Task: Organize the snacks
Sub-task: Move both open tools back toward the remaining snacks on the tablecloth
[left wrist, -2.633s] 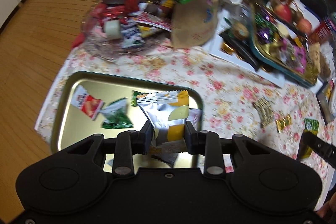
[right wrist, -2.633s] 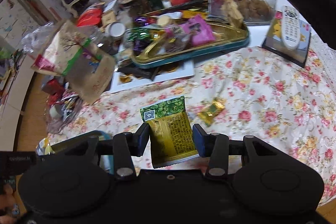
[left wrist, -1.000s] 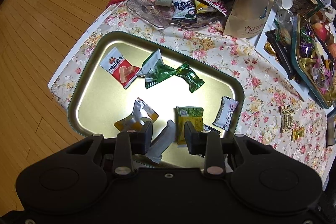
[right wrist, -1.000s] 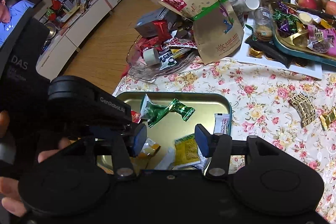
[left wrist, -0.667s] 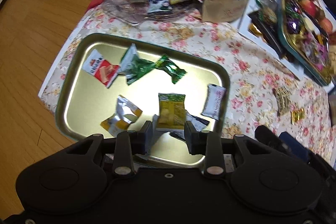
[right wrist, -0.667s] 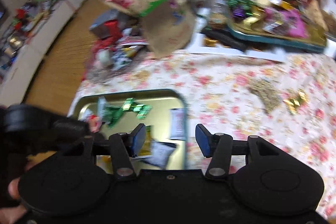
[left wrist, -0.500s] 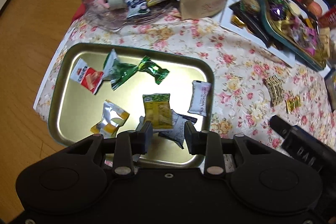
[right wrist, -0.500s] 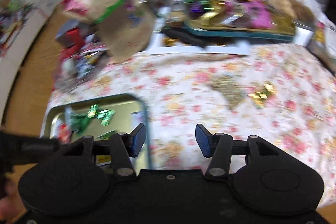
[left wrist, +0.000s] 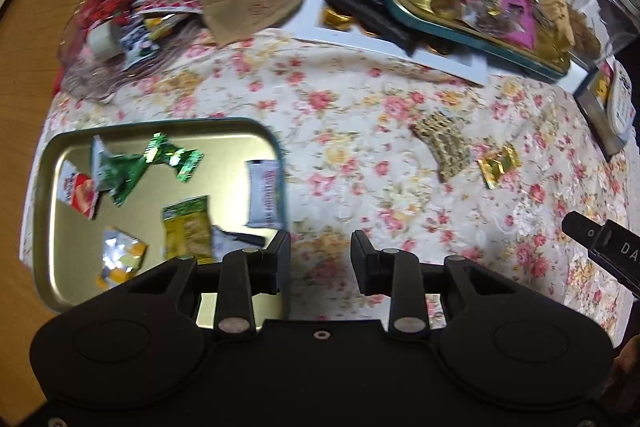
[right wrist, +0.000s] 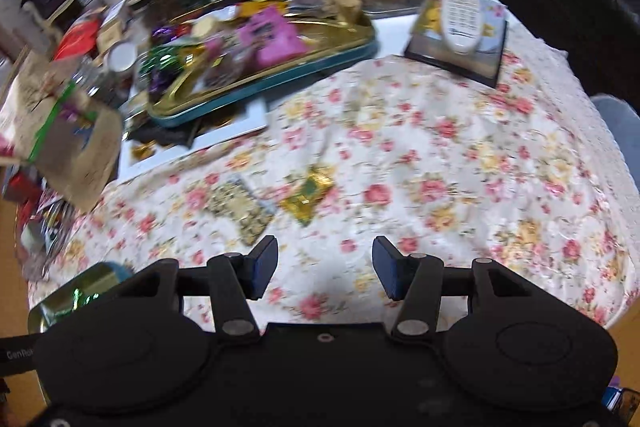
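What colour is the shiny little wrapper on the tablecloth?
Gold. The wrapper shows best in the right wrist view, beside a patterned packet.

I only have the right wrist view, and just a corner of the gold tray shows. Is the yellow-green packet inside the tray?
Observer: Yes. The yellow-green packet lies flat inside the gold tray, near its front.
Operator: Is the left gripper holding anything?
Observer: No. The left gripper has its jaws open with nothing between them. Only the floral tablecloth shows in the gap, just past the tray's right rim.
Operator: Anything close to slipping out on that side?
Observer: A white sachet lies right against the right rim, but it is inside the tray.
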`<action>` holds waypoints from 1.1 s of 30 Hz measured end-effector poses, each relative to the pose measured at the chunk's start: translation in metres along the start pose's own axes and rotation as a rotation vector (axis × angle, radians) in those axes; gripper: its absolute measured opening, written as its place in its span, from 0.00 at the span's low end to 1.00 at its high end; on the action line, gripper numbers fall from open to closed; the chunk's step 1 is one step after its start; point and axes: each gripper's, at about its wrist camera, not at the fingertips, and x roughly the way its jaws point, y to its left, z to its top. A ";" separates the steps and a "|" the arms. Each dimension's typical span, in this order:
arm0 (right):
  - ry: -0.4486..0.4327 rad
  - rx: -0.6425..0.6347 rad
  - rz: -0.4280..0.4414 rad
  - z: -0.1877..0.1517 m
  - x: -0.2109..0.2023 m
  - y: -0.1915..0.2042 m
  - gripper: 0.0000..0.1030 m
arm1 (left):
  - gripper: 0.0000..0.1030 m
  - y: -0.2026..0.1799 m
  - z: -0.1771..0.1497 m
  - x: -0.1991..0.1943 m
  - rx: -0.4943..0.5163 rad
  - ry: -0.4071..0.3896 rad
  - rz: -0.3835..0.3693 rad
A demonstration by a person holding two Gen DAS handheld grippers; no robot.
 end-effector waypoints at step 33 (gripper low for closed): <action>0.081 0.247 -0.006 0.034 0.121 0.020 0.51 | 0.40 -0.023 0.035 0.028 -0.070 0.052 -0.101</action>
